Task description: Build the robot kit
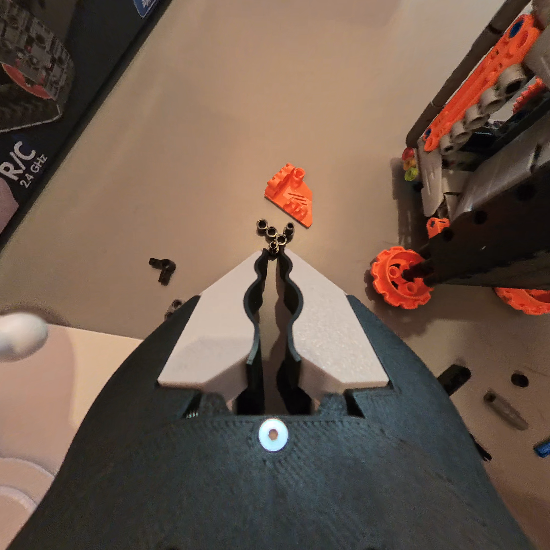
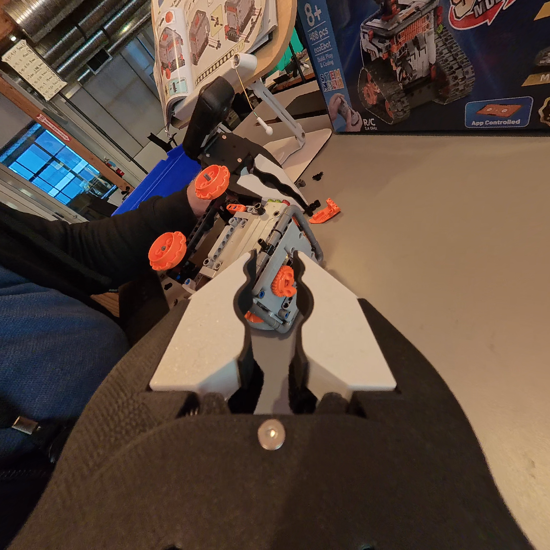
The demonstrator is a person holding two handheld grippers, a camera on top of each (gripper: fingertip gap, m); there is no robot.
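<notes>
My left gripper (image 1: pixel 273 253) points down at the beige table (image 1: pixel 238 119), its jaws nearly together on a small dark pin (image 1: pixel 273 247) at the near edge of a cluster of dark pins (image 1: pixel 275 232). An orange panel piece (image 1: pixel 290 196) lies just beyond the cluster. My right gripper (image 2: pixel 275 259) is shut on the grey frame with an orange gear (image 2: pixel 282 285) of a grey and orange brick robot model (image 2: pixel 238 235), which lies tilted beside it. The model also shows in the left wrist view (image 1: pixel 482 178), with an orange wheel (image 1: pixel 400 276). The left gripper shows farther off in the right wrist view (image 2: pixel 308 206).
A black L-shaped connector (image 1: pixel 163 268) lies left of the left gripper. The kit's box (image 2: pixel 446 74) stands at the back. An instruction booklet (image 2: pixel 208 44) rests on a white stand (image 2: pixel 297 145). A person's black sleeve (image 2: pixel 119 238) and a blue bin (image 2: pixel 166 178) are at left. Left tips to right tips: about 20 cm. Measured from the fingertips, the black L-shaped connector (image 1: pixel 163 268) is 6 cm or so from the left gripper and 25 cm from the right. Seen from the right wrist view (image 2: pixel 316 174) as well.
</notes>
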